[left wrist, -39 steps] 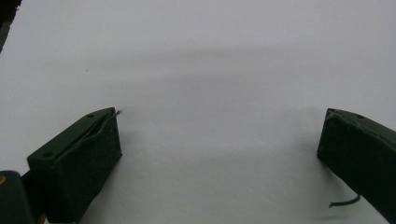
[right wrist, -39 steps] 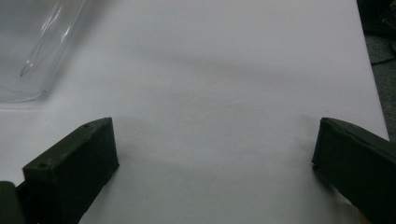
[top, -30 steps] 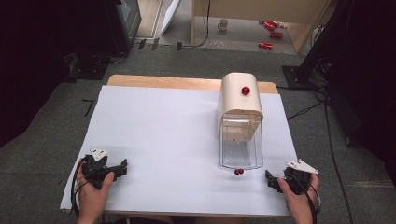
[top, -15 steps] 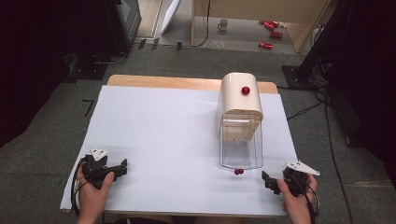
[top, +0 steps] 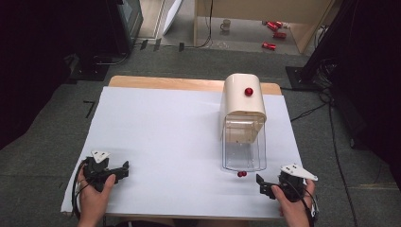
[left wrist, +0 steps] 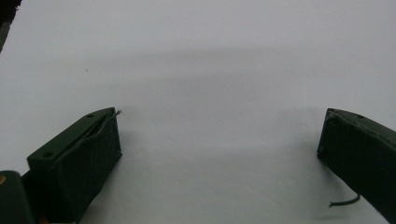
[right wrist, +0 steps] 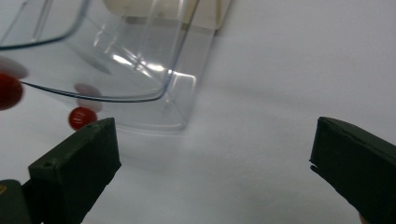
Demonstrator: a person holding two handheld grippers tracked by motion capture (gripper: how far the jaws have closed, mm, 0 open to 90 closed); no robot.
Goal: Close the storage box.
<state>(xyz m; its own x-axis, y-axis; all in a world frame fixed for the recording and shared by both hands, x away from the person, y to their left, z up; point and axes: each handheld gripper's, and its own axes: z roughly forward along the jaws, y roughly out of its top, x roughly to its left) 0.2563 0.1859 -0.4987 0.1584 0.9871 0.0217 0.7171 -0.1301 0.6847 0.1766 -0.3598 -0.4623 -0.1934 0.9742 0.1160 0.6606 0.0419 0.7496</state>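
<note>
A cream appliance [top: 243, 99] with a red knob [top: 248, 91] lies on the white sheet [top: 165, 132], and a clear plastic container [top: 244, 149] extends from its near end. Two small red balls [top: 241, 174] rest on the sheet just in front of the container's rim. My right gripper [top: 261, 185] is open a little right of the balls, its jaws pointing left. In the right gripper view the gripper [right wrist: 215, 126] faces the container's corner [right wrist: 177, 107], with a red ball [right wrist: 82, 117] beyond its left jaw. My left gripper [top: 125, 170] rests open at the near left, over bare sheet [left wrist: 210, 70].
The wooden table edge [top: 165, 82] shows beyond the sheet. On the floor behind stand dark equipment [top: 127, 19], a mug [top: 227, 24] and red cans [top: 274, 28]. Cables [top: 307, 111] run along the floor at right.
My right gripper has slid slightly left toward the red balls. The left gripper has stayed put.
</note>
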